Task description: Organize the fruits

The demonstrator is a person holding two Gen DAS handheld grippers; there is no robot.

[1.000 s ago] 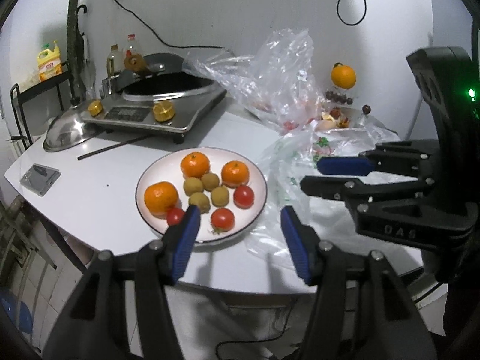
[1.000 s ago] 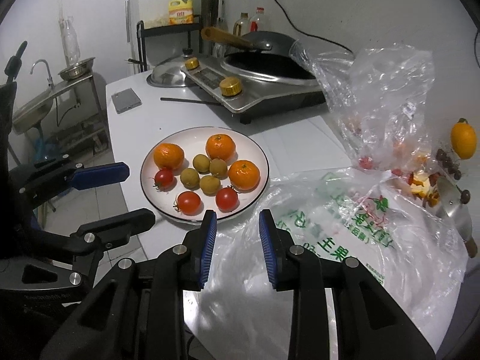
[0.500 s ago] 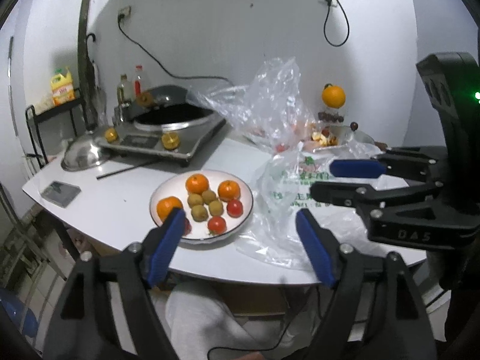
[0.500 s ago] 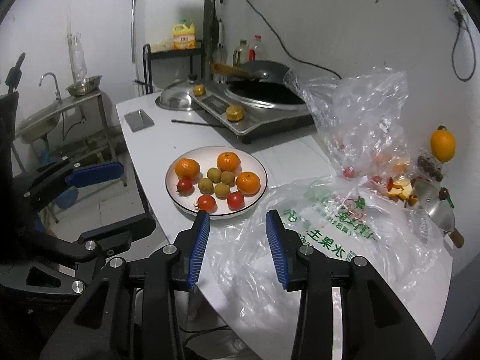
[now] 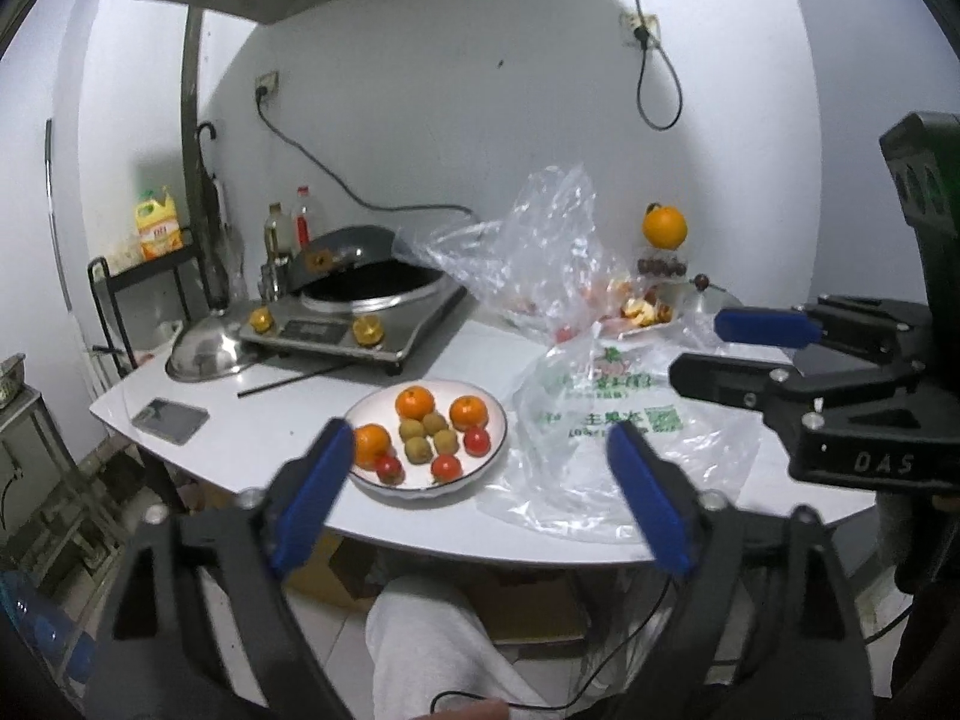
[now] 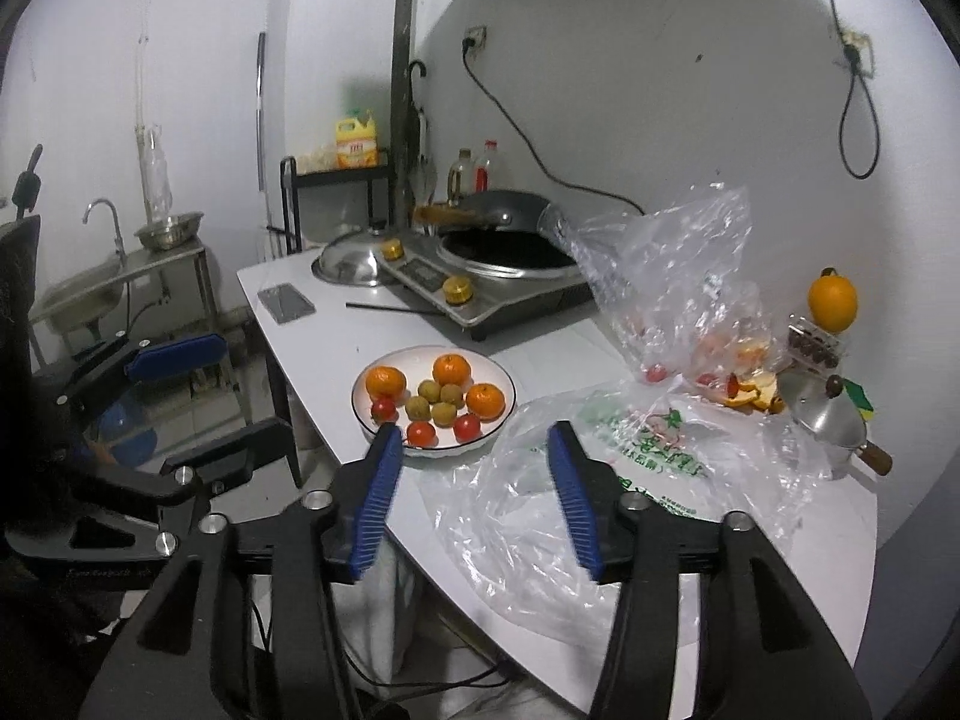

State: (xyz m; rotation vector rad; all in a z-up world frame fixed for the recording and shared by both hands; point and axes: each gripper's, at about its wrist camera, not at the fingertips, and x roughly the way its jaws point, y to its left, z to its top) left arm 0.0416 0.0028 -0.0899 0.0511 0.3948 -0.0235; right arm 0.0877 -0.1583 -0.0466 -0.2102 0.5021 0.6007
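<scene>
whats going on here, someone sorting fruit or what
A person holds a gripper in each hand, and both the left gripper and right gripper are open, empty and off the table edge. The plate already holds three oranges, four small brown fruits and three tomatoes. A clear printed bag lies beside it, and nothing is being handled.

White table (image 5: 288, 414) at frame centre

Directly on it: plate (image 5: 495, 441) of fruit, printed plastic bag (image 5: 606, 456) right of it, stove (image 5: 360, 324) behind, phone (image 5: 170, 420) at left.
</scene>
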